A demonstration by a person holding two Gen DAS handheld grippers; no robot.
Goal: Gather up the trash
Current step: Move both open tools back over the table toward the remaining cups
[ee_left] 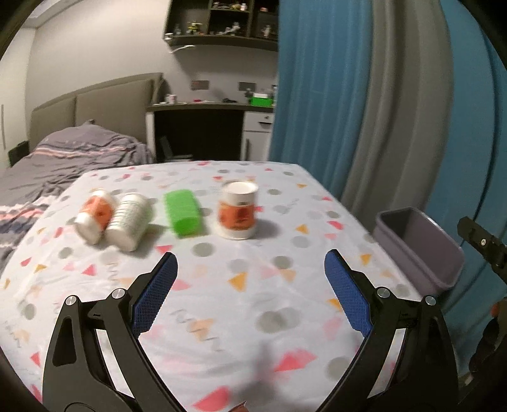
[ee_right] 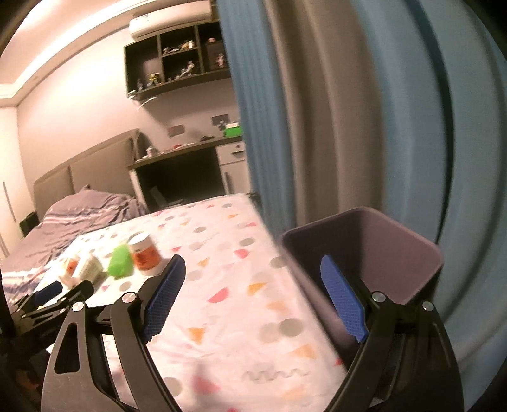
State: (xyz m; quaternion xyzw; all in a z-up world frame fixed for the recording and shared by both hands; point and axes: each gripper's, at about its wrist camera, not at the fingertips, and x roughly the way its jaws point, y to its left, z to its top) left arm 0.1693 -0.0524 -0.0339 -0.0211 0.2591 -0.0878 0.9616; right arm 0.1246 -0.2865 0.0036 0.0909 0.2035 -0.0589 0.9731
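Note:
Several trash items sit in a row on the patterned tablecloth point(ee_left: 240, 304). An orange-and-white jar point(ee_left: 237, 210) stands upright. A green box point(ee_left: 183, 213) lies left of it. A white ribbed cup point(ee_left: 129, 222) and an orange-and-white bottle point(ee_left: 94, 215) lie on their sides at the left. My left gripper point(ee_left: 250, 263) is open and empty, hovering short of the row. My right gripper point(ee_right: 253, 269) is open and empty, near the rim of a purple bin point(ee_right: 374, 253) at the table's right edge. The bin point(ee_left: 418, 250) also shows in the left wrist view. The jar point(ee_right: 145, 255) and the green box point(ee_right: 120, 261) show far left in the right wrist view.
A blue and grey curtain point(ee_left: 364, 104) hangs close behind the bin. A bed with grey bedding point(ee_left: 73, 155) lies to the left of the table. A desk point(ee_left: 209, 109) and wall shelves point(ee_left: 221, 22) stand at the back. The left gripper point(ee_right: 52, 293) shows at the right wrist view's left edge.

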